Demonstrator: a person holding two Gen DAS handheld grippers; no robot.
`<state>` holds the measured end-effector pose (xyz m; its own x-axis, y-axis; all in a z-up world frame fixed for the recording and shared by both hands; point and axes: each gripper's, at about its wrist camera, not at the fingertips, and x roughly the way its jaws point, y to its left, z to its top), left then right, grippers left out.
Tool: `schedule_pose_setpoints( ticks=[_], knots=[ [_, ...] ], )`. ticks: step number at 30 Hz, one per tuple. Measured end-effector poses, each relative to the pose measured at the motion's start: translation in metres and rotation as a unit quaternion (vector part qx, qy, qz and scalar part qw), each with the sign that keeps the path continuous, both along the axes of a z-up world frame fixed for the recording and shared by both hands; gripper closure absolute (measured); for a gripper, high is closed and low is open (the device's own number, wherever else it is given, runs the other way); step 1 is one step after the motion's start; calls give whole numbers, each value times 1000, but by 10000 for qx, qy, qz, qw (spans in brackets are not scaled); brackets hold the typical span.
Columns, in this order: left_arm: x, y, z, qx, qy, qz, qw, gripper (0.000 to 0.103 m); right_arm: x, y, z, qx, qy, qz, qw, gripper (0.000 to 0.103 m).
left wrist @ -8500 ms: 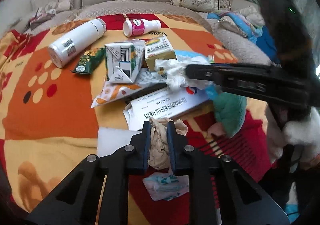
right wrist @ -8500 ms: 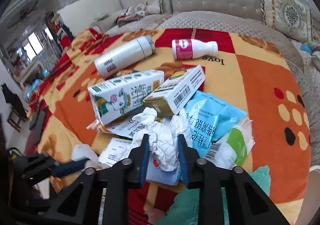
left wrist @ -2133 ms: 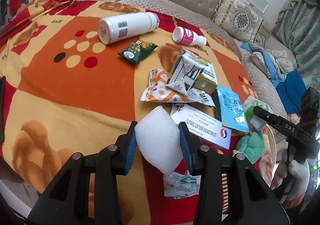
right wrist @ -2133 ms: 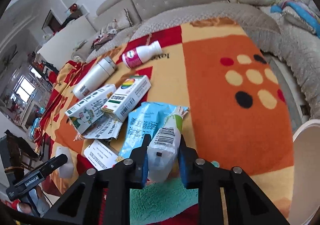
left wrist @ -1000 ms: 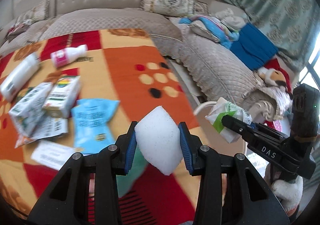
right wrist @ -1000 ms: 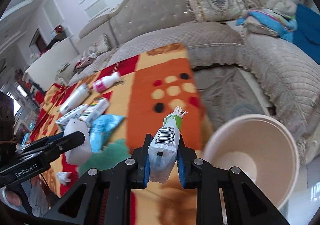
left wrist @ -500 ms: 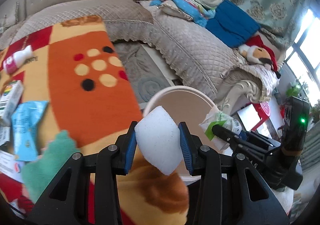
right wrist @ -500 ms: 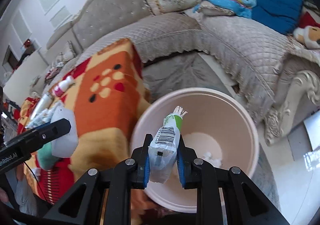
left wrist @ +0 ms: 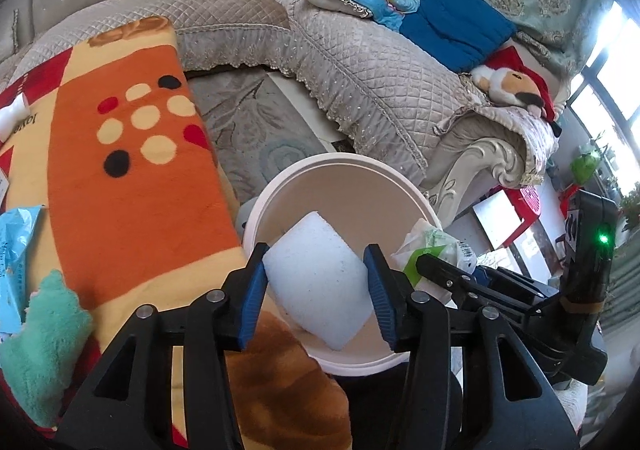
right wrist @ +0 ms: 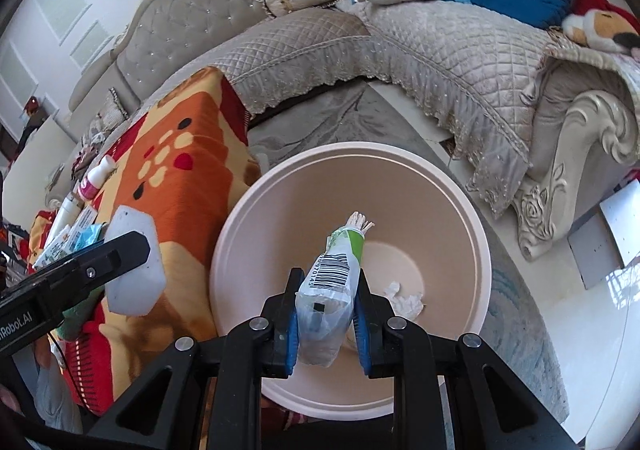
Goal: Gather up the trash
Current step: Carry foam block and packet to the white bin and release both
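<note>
I see a white foam block [left wrist: 318,274] between the blue pads of my left gripper [left wrist: 318,286], and it hangs over the near edge of a round, pale pink plastic bin [right wrist: 478,246]. The left jaws have just been opening, and the right pad looks a little off the block while the left pad touches its side, so the block looks let go. From the right wrist camera the same block [right wrist: 134,262] shows beside the bin, over the edge of the blanket. My right gripper [right wrist: 326,316] is clenched on a crumpled clear plastic wrapper with a green top and a barcode [right wrist: 332,290], and it holds the wrapper right above the inside of the bin. Down at the bottom of the bin lies some crumpled white tissue [right wrist: 404,300]. The bin stands on a grey patterned rug [left wrist: 244,122], just beside a table covered with an orange, yellow and red fleece blanket with dots [left wrist: 132,178]. On the blanket, far from the bin, I see a small white bottle with a pink label [right wrist: 94,178] and a blue packet [left wrist: 16,246]. Behind it all is a beige quilted sofa [right wrist: 400,50] with a blue folded cloth [left wrist: 448,26] and a soft toy [left wrist: 510,84] on it.
</note>
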<state>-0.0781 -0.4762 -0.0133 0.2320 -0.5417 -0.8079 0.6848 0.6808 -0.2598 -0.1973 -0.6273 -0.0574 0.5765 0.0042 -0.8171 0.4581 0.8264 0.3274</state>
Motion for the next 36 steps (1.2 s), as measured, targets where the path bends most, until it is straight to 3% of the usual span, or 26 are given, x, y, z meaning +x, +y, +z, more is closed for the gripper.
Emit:
schedule_pose_setpoints(
  ticks=[3,7,31,36],
  knots=[
    [0,-1,-1,-46,63,-31,10000,53,0,-4,-4,87,31,-83,9999,81],
    [2,3,-1,-112,169,-43,9998,51,0,-7,-6,131,37,-161,9998,64],
    [2,11,4,-582,523,-135,9968,45,-1,-1,5,105,-59,-198,9997,59],
    [4,13,5,-756,597,-110,9953,36,-3,-2,2,171,-39,-228,9996,59]
  ],
)
